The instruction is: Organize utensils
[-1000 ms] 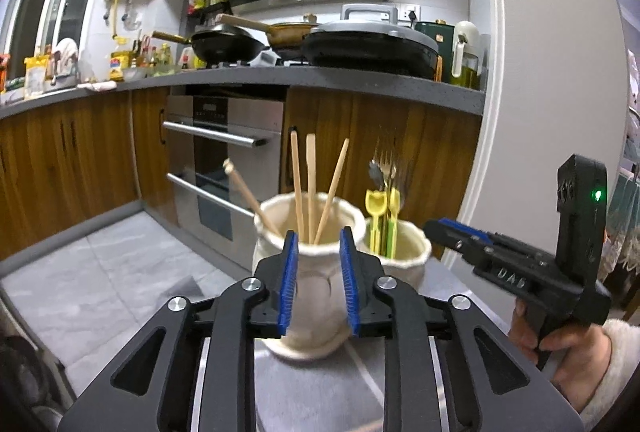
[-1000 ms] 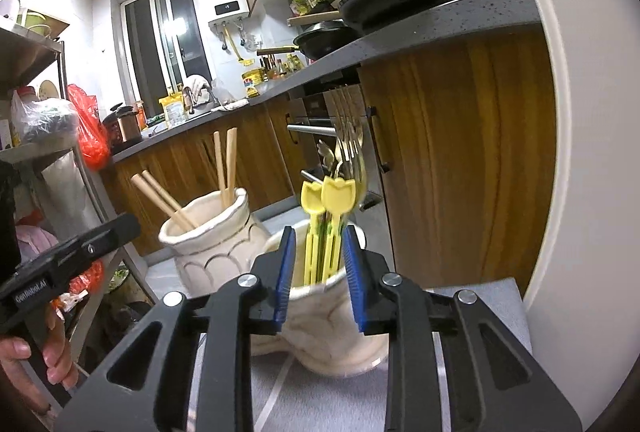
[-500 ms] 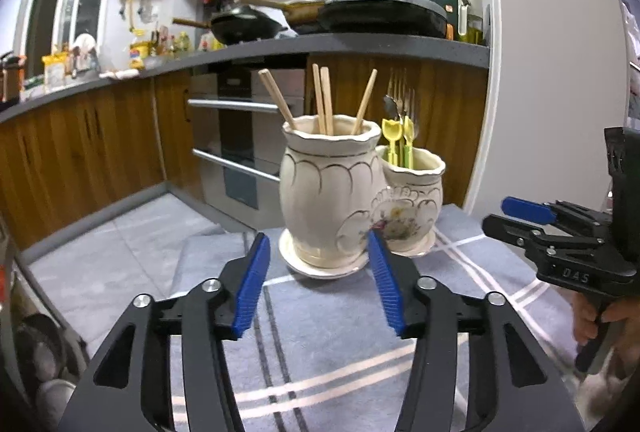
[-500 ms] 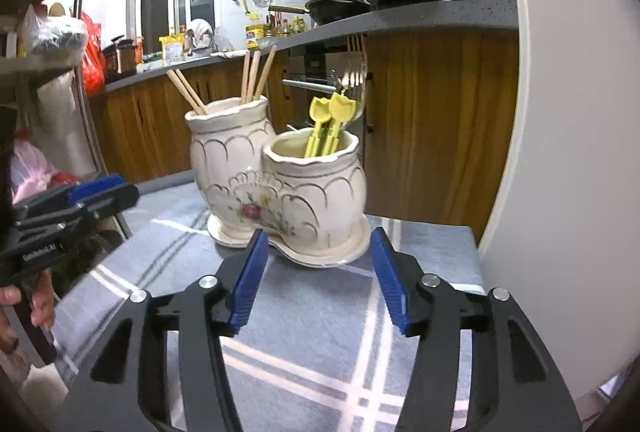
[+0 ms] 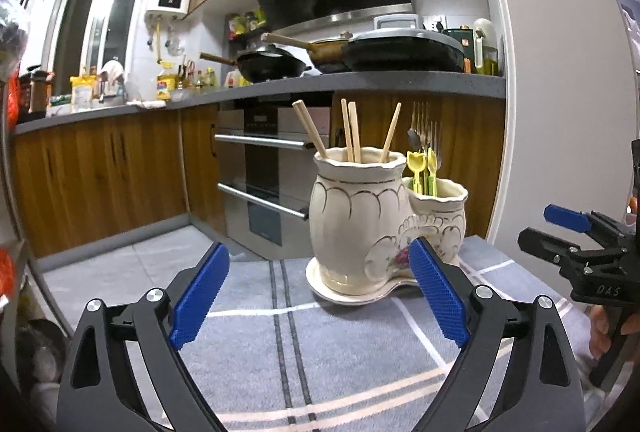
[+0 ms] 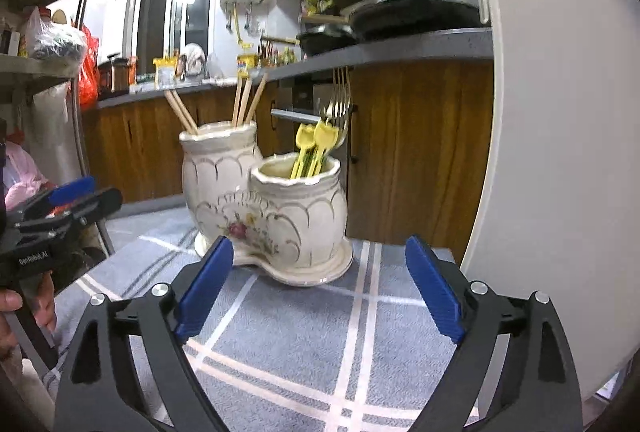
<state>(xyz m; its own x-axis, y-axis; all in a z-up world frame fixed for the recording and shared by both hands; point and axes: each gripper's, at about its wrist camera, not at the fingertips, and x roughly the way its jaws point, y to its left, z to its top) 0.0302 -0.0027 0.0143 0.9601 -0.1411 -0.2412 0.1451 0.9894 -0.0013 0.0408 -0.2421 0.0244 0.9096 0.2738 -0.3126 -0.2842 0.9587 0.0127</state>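
Observation:
A cream ceramic double holder [image 5: 360,220] stands on a grey striped cloth [image 5: 340,352]. Its tall pot holds several wooden chopsticks [image 5: 350,130]; the short pot [image 5: 440,216] holds yellow-handled utensils [image 5: 422,168] and forks. The holder also shows in the right wrist view [image 6: 264,200]. My left gripper [image 5: 318,296] is open and empty, short of the holder. My right gripper [image 6: 320,288] is open and empty, also short of it. The right gripper shows in the left wrist view [image 5: 568,232]; the left one shows in the right wrist view [image 6: 76,200].
A white wall [image 6: 560,152] rises just right of the cloth-covered table. Behind is a kitchen counter [image 5: 280,88] with pans, and an oven [image 5: 268,176]. A metal shelf with bags [image 6: 48,44] stands at the left.
Both grippers have pulled back from above the pots and opened wide. The holder now stands farther off, with its utensils left in it.

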